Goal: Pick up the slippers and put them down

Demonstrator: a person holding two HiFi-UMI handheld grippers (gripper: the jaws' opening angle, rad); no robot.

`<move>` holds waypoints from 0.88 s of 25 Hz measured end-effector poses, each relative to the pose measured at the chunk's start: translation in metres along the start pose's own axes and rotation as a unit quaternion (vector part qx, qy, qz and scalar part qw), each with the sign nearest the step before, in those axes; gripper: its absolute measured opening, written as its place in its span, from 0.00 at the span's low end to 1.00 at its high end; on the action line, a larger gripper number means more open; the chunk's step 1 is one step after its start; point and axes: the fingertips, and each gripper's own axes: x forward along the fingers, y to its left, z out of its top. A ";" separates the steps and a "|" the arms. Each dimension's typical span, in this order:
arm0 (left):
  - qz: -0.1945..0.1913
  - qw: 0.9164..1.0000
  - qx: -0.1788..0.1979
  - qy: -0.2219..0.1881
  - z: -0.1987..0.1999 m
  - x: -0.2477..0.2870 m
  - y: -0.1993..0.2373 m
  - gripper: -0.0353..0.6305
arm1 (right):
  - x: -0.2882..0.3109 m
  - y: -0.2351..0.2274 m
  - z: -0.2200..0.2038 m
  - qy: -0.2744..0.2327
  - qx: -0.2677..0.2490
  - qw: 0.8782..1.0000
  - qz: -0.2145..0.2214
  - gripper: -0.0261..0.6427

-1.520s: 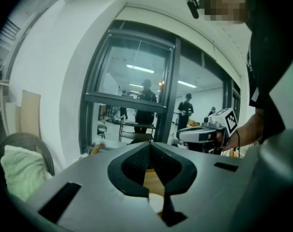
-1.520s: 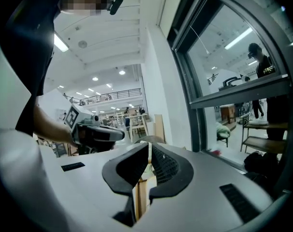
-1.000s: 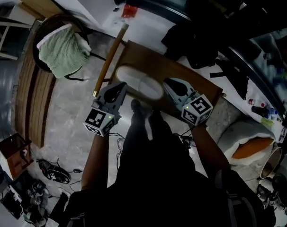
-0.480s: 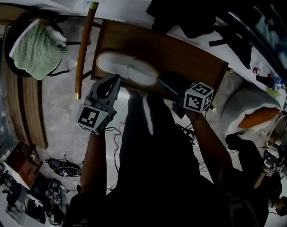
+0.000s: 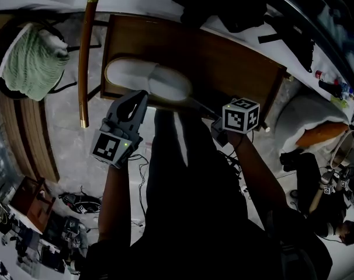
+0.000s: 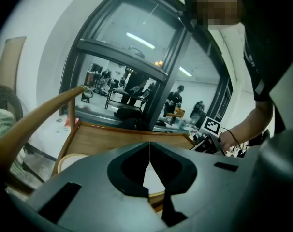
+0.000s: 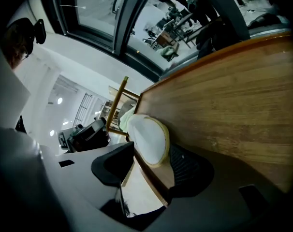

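- One white slipper (image 5: 148, 80) is in view. It's lying flat on the wooden table (image 5: 224, 57), at the near left, lengthwise along the near edge.
- The right gripper (image 7: 151, 150) is at that near edge, just right of the slipper. Its jaws are spreading and already pretty wide. The slipper's end and the table's edge sit in the gap between them, but the pads aren't pressing on either.
- The left gripper (image 6: 149, 151) has its jaws closed up, tips touching, nothing pinched. From the head view it's just off the table's near edge, pointing up at the left half of the slipper, and I can't tell if it touches.
- Off to the left there's a green cloth (image 5: 28, 60) draped over a chair, and a wooden pole (image 5: 83, 57) stands between that and the table.
- Pretty dark overall, so the person's legs fill the near middle as a black shape.
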 end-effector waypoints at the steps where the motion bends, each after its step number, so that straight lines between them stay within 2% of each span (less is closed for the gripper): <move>1: 0.000 1.000 -0.001 0.001 -0.003 0.001 0.001 0.07 | 0.002 -0.002 -0.003 0.007 0.003 1.000 0.000 0.34; 11: -0.004 1.000 -0.013 0.009 -0.024 0.002 -0.002 0.07 | 0.015 -0.011 -0.016 0.032 0.040 0.999 0.003 0.34; 22: -0.007 1.000 -0.018 0.002 -0.027 0.001 -0.002 0.07 | 0.025 -0.015 -0.014 0.043 0.064 0.997 0.004 0.34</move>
